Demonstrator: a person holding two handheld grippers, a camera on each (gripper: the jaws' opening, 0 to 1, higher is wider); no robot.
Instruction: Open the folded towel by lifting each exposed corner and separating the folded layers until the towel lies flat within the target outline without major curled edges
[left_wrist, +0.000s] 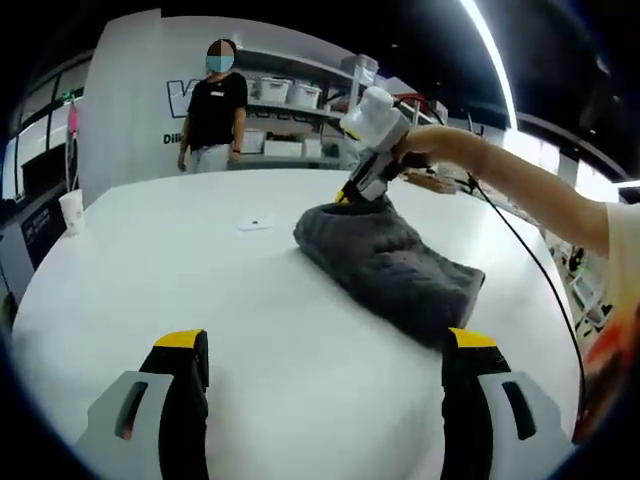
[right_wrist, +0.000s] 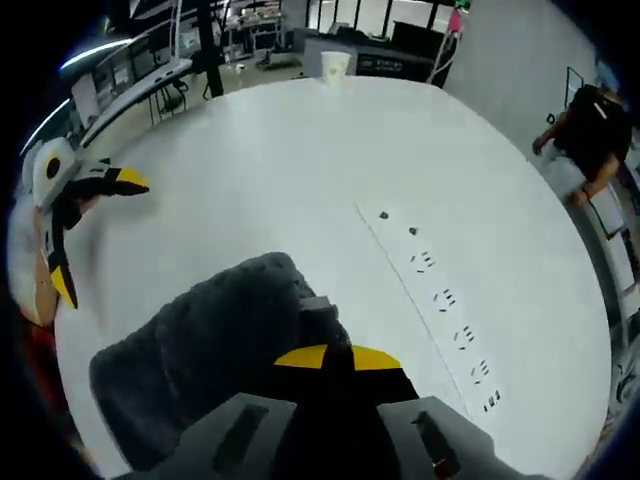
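- Two grippers work a white table (left_wrist: 200, 290): the right gripper (left_wrist: 352, 192), at upper center of the left gripper view, pinches the far end of the dark grey towel (left_wrist: 390, 265).
- Bunched towel lies right of center.
- Left gripper (left_wrist: 325, 350) stands open, apart from the towel.

**White table and what lies on it**

A broad white table (left_wrist: 200, 290) with a rounded edge carries a folded dark grey towel (left_wrist: 395, 265), bunched in a thick heap. Near it lies a small flat white card or tag (left_wrist: 254, 223). A white paper cup (left_wrist: 72, 211) stands upright near the table's edge, well apart from the towel. A row of small dark marks (right_wrist: 445, 300) runs along a thin seam in the tabletop.
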